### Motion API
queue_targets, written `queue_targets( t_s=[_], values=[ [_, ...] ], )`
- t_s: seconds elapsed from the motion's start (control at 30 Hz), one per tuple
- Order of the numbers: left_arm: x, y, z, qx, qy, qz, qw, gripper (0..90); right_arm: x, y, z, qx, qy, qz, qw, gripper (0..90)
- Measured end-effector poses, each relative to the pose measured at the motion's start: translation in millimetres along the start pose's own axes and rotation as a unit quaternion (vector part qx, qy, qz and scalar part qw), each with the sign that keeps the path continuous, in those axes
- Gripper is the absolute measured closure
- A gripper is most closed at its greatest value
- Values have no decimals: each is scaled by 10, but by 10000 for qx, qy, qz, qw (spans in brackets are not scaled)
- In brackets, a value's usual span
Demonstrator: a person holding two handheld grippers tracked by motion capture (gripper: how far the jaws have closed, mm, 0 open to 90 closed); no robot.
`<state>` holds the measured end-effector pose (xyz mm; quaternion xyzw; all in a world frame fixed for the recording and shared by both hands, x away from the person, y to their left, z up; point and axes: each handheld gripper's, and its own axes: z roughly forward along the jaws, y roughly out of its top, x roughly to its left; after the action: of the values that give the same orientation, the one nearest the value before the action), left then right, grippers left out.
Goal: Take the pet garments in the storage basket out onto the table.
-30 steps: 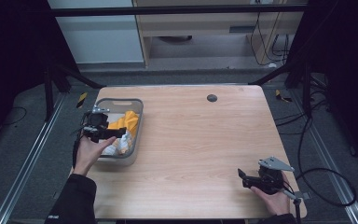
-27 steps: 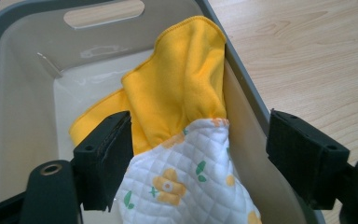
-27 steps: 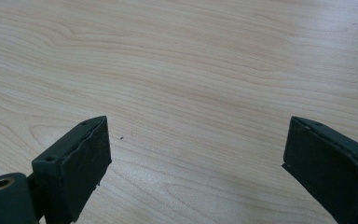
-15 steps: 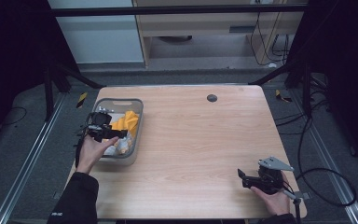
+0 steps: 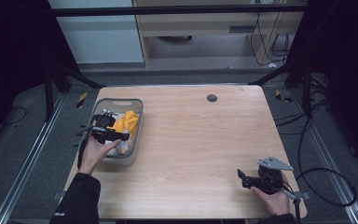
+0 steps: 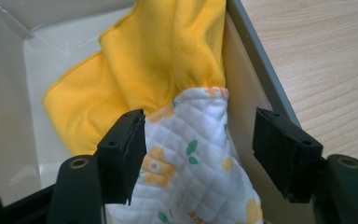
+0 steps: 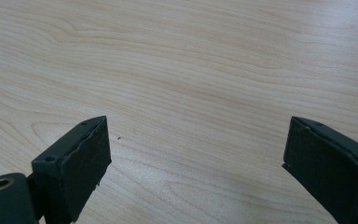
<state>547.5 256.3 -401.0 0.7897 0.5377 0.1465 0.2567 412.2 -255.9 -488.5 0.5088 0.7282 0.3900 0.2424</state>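
We see the left gripper (image 6: 193, 149), jaws just closing, around a quilted cloth (image 6: 191, 158) (not yet pinched) in the bin (image 5: 135, 140) at the counter's (image 5: 200, 140) left; the right gripper (image 7: 196, 163) is wide open, holding nothing.

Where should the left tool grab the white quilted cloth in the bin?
Pinch the bunched top ridge of the white quilted cloth, coming straight in from above. It already humps up between the left tool jaws, which have just been closing. Stay off the bin wall and the yellow cloth.
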Motion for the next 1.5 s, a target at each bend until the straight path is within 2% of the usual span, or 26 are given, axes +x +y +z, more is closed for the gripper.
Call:
queue_targets(
  t_s=[0.3,0.43,0.57,0.67,0.73,1.07,1.23,1.5],
  values=[
    [-17,-36,101,298,-39,-20,9995,417,1,0,3,15,2,-1,10000,72],
    [-17,-43,127,379,-27,-5,9993,432,1,-1,6,24,5,-11,10000,72],
    [-27,-50,159,445,-28,-15,9990,468,-3,-3,12,21,-9,-58,10000,72],
    [-26,-53,185,527,-117,-10,9985,515,-3,-4,12,31,-8,-64,10000,71],
    [-34,-53,193,555,-84,13,9984,527,-3,-4,13,29,-6,-68,10000,71],
    [-28,-52,203,648,53,-37,9979,729,-4,-4,12,32,-21,-59,10000,70],
    [-5,-48,177,624,86,-88,9980,785,-7,-4,11,28,-23,-42,10000,70],
    [20,-47,121,580,94,-50,9983,805,-7,-4,11,29,-18,-44,10000,70]
  ],
)
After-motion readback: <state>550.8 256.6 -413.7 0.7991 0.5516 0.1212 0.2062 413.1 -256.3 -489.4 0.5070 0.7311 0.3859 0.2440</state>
